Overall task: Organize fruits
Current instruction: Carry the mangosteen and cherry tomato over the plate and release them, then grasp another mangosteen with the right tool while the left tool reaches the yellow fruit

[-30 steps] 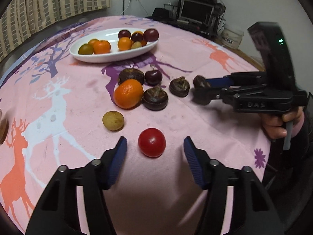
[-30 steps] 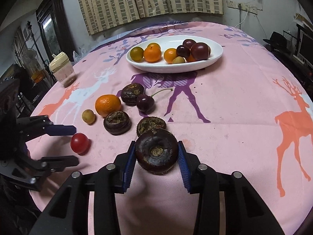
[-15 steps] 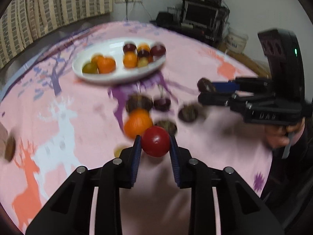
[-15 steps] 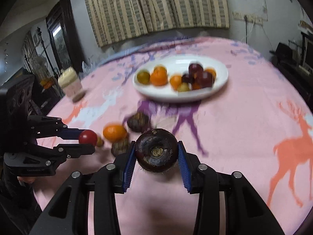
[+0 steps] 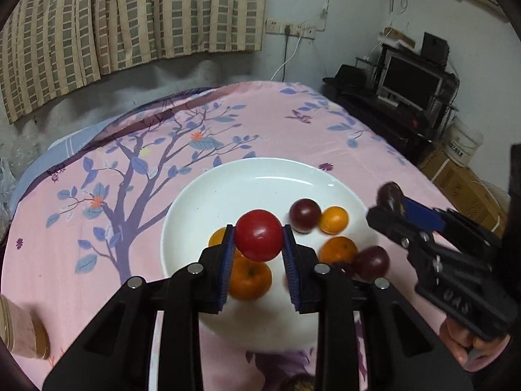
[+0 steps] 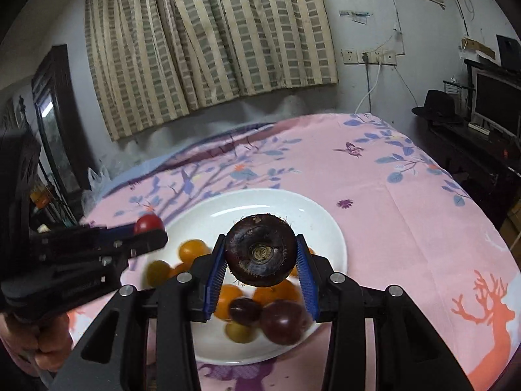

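My left gripper [image 5: 259,262] is shut on a red cherry tomato [image 5: 258,239] and hangs above the white oval plate [image 5: 234,189]. The plate holds several oranges [image 5: 250,278] and dark plums [image 5: 305,215]. My right gripper [image 6: 260,272] is shut on a dark brown water chestnut [image 6: 260,249], also above the plate [image 6: 322,228]. In the left wrist view the right gripper [image 5: 390,210] comes in from the right with the chestnut [image 5: 389,194] at its tip. In the right wrist view the left gripper [image 6: 153,233] enters from the left with the tomato [image 6: 148,223].
A pink tablecloth with tree and deer prints [image 5: 123,169] covers the round table. A jar [image 5: 19,329] stands at the left edge. Striped curtains [image 6: 208,39] hang behind; a monitor and shelves [image 5: 413,81] stand to the right. A person's hand [image 5: 469,348] holds the right gripper.
The left gripper shut on the red tomato and lifted it. Both grippers carried their fruits from the near side of the table to above the plate.
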Tool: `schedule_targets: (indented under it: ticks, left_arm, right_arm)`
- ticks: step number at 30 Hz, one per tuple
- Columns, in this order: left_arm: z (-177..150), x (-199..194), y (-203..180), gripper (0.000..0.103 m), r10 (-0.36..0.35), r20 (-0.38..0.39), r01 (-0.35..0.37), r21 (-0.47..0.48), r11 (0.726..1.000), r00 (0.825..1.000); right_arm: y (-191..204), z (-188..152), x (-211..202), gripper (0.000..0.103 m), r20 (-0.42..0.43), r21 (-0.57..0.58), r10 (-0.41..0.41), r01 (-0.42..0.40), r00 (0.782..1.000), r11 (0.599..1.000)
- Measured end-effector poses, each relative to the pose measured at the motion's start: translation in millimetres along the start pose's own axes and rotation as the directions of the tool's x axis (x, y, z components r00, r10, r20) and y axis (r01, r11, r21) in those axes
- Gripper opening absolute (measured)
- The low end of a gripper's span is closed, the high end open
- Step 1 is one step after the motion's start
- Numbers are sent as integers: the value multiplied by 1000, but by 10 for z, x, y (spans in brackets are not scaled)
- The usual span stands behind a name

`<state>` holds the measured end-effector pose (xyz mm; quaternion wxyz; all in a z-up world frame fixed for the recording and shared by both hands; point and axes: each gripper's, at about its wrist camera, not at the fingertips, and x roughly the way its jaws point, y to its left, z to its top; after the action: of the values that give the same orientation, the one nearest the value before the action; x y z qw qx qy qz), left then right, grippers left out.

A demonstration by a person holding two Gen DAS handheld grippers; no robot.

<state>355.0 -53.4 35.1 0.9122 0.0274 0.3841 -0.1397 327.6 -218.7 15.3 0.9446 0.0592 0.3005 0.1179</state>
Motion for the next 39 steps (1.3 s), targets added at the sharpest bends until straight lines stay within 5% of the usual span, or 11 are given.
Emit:
schedule_targets:
  ticks: [3, 4, 5, 7, 18, 31, 39]
  left_arm:
    - [53, 197, -40, 30, 22, -43, -21, 19, 1000, 999]
    - [48, 219, -59, 41, 37, -43, -36, 27, 999, 998]
    - [41, 214, -82, 65, 57, -33, -55, 37, 998, 998]
    - [17, 118, -115, 87, 96, 19, -96, 46, 994, 995]
    - [-408, -694, 57, 98, 130, 133, -140, 72, 988, 983]
    - [-1225, -955, 712, 98, 160, 78, -151, -117, 982, 984]
    - [-1384, -1161, 821, 98, 163, 97, -146, -157, 977, 982]
  right_arm:
    - [-49, -32, 122, 43, -29, -20, -5, 4, 1000, 1000]
    - [-60, -36, 137, 43, -34, -22, -5, 4, 999, 1000]
    - [-64, -39, 145, 46, -35, -25, -10, 9, 999, 1000]
    - [-60, -54, 96, 53, -22, -40, -16, 15, 1000, 999]
    - [151, -155, -310, 64, 11, -64, 89, -88, 996, 994]
    - [632, -878, -558, 66, -83, -270, 78, -98, 993, 958]
    - [586, -1084, -898, 67, -73, -252, 93, -109, 993, 962]
